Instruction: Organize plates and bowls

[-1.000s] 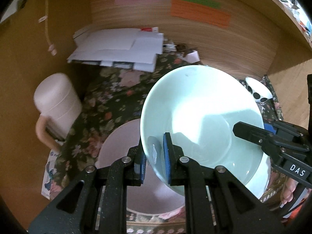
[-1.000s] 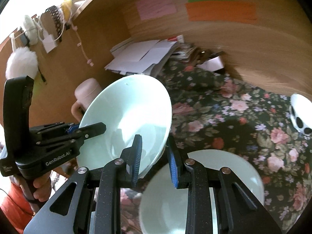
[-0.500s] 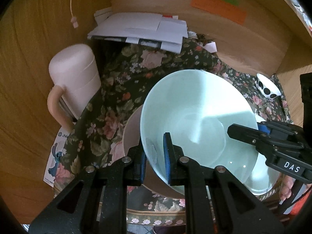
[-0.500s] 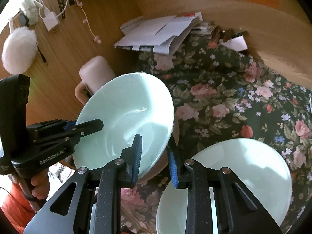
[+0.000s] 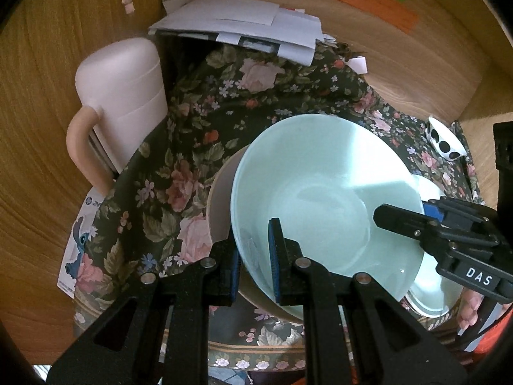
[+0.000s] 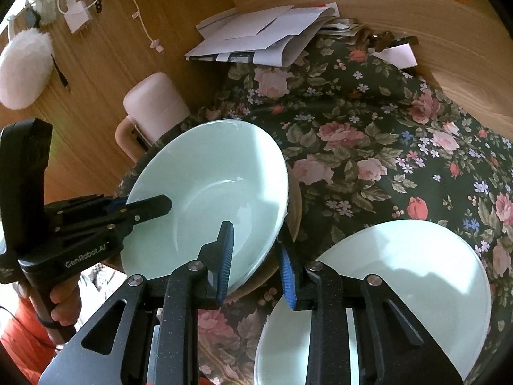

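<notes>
A pale green bowl (image 5: pixel 323 192) is held tilted over a pale pink plate (image 5: pixel 219 199) on the floral cloth. My left gripper (image 5: pixel 255 256) is shut on the bowl's near rim. My right gripper (image 6: pixel 255 253) straddles the bowl's (image 6: pixel 205 199) opposite rim with its jaws apart, the rim between them; it shows at the right of the left wrist view (image 5: pixel 413 221). A second pale green bowl (image 6: pixel 400 292) sits on the cloth below the right gripper, also seen in the left wrist view (image 5: pixel 433 282).
A pink lidded jug (image 5: pixel 121 102) stands at the left by the wooden wall. A pile of papers (image 5: pixel 243 29) lies at the back. A small white dish with black dots (image 5: pixel 445 141) sits at the far right. Wooden walls enclose the floral cloth (image 6: pixel 384 147).
The green bowl has come down and toward the pink plate, held by both grippers. The right gripper's jaws have widened around the rim.
</notes>
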A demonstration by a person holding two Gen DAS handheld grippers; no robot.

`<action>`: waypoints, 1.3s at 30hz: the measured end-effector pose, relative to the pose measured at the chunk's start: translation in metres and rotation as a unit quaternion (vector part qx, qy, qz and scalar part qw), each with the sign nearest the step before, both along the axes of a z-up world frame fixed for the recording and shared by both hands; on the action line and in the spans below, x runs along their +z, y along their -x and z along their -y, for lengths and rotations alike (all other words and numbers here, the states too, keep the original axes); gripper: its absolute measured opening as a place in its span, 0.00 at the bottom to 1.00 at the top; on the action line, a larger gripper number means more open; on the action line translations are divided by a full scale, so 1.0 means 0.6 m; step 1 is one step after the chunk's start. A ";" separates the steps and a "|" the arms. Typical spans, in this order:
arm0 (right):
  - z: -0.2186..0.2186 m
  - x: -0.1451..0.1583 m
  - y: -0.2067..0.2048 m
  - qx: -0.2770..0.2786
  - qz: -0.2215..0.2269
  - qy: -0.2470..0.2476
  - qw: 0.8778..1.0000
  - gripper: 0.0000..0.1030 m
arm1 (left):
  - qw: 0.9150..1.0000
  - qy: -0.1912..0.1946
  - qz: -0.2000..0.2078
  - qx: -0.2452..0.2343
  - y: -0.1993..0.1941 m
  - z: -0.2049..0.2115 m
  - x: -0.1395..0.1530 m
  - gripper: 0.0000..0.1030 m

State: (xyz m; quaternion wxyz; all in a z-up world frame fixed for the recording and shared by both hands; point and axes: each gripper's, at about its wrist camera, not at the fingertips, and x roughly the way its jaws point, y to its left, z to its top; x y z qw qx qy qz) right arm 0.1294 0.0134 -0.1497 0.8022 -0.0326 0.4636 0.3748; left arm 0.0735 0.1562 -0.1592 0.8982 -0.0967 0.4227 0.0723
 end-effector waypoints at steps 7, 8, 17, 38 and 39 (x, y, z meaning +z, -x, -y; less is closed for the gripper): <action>-0.006 0.002 0.001 0.011 0.014 0.020 1.000 0.26 | 1.000 -0.013 0.004 0.007 -0.001 -0.003 0.000 0.15; -0.006 0.003 0.001 0.012 0.015 0.021 1.000 0.26 | 1.000 -0.010 0.004 0.008 -0.001 -0.005 0.000 0.15; 0.015 0.036 0.008 0.000 0.057 0.016 0.998 0.38 | 1.000 -0.006 0.008 0.017 -0.007 -0.010 0.009 0.15; 0.175 0.122 -0.016 -0.123 0.140 0.016 0.982 0.66 | 0.991 -0.077 0.105 -0.028 -0.026 0.098 0.113 0.57; 0.187 0.126 -0.017 -0.132 0.145 0.018 0.980 0.68 | 0.990 -0.078 0.109 -0.037 -0.032 0.112 0.115 0.57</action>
